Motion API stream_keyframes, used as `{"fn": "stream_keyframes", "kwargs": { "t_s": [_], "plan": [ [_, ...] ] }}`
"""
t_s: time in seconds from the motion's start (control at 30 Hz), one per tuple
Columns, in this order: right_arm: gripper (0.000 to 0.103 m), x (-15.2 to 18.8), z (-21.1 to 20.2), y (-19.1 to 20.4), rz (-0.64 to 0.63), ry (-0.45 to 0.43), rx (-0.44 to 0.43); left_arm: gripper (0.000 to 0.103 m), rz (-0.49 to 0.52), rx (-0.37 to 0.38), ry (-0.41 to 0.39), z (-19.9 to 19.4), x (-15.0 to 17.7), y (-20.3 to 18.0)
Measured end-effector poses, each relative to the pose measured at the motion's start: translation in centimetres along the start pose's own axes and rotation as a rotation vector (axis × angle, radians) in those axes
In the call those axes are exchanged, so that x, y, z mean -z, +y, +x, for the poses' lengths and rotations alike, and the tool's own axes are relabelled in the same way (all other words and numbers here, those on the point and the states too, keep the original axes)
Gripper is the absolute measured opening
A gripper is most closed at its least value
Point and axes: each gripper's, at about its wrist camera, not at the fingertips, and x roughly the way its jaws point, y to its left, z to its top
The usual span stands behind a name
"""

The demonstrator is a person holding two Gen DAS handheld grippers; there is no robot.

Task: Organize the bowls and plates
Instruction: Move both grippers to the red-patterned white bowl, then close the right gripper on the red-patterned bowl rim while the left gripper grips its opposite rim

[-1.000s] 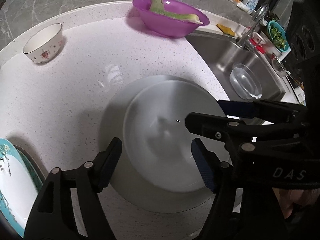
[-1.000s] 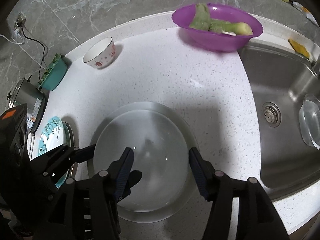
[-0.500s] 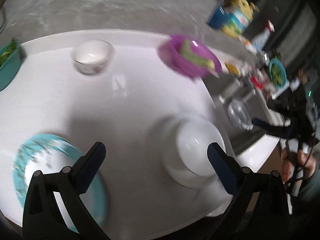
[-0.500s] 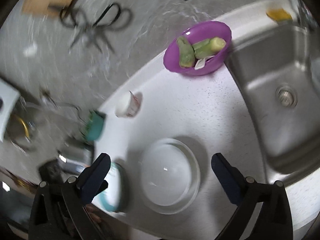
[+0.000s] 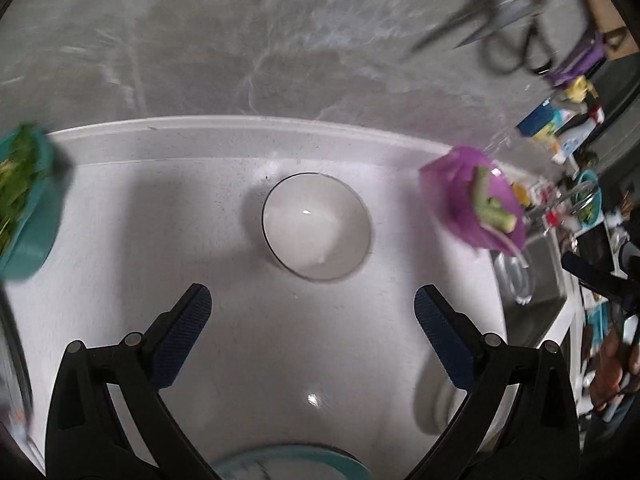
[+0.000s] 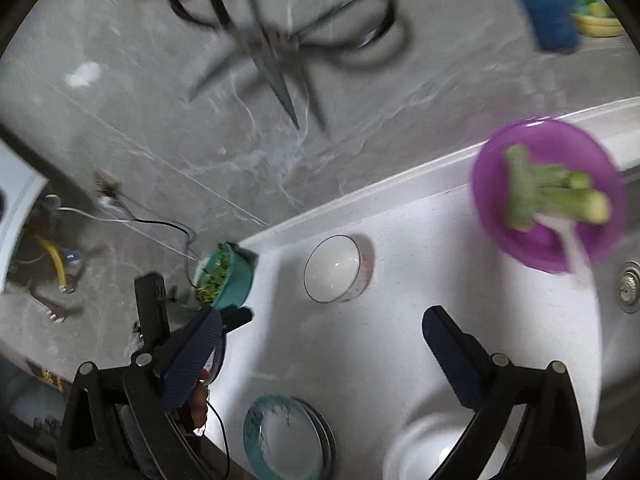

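Grippers, left (image 5: 311, 314) and right (image 6: 322, 342), stood wide open and empty; next step likely required gathering the small bowl (image 5: 316, 226) at frame centre.

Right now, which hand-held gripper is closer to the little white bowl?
Left. The left hand-held gripper hovers just before the little white bowl; the right hand-held gripper hangs farther back.

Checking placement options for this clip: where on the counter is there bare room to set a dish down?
Bare counter lies between the small white bowl, purple bowl and teal-rimmed plate. Crowded: the left corner by the teal greens container, and the near edge, where plate and white dish sit.
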Motion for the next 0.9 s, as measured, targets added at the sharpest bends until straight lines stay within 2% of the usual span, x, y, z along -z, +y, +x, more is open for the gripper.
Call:
{"fn": "stream_keyframes", "kwargs": {
  "t_s": [0.07,0.1,0.23,0.37,0.47,0.53,0.6,0.7,0.83,0.87,0.9],
  "plan": [
    [0.099,-1.1,3.8,0.6,0.009,0.051,-0.009,0.103,0.005,0.009,0.041,2.3,-1.8,1.3],
    [0.094,-1.6,5.9,0.8,0.013,0.079,0.006,0.103,0.002,0.015,0.060,3.5,-2.5,2.1],
    [0.088,-2.1,13.8,-1.0,0.091,0.170,0.099,0.103,0.002,0.038,0.102,6.9,-4.0,4.7],
    [0.082,-2.3,18.0,-3.5,0.178,0.201,0.141,0.101,0.040,0.008,0.134,9.9,-5.1,6.2],
    [0.079,-2.5,20.3,-4.5,0.195,0.233,0.173,0.101,0.059,-0.015,0.149,11.8,-5.5,7.1],
    [0.077,-2.5,21.4,-4.7,0.200,0.245,0.186,0.095,0.068,-0.022,0.149,12.5,-5.9,7.6],
    [0.073,-2.4,22.3,-4.7,0.197,0.250,0.189,0.077,0.067,-0.023,0.159,13.1,-6.0,8.0],
    [0.064,-2.0,23.7,-5.2,0.216,0.281,0.193,0.056,0.065,-0.049,0.172,14.1,-6.4,9.1],
    [0.059,-1.8,24.6,-6.1,0.250,0.284,0.201,0.056,0.049,-0.029,0.175,15.1,-6.4,9.9],
    [0.057,-1.7,25.0,-6.2,0.253,0.290,0.202,0.053,0.056,-0.028,0.171,15.1,-6.4,9.9],
    [0.049,-1.7,25.2,-6.4,0.254,0.296,0.202,0.047,0.069,-0.022,0.170,15.1,-6.5,9.9]
  ]
}}
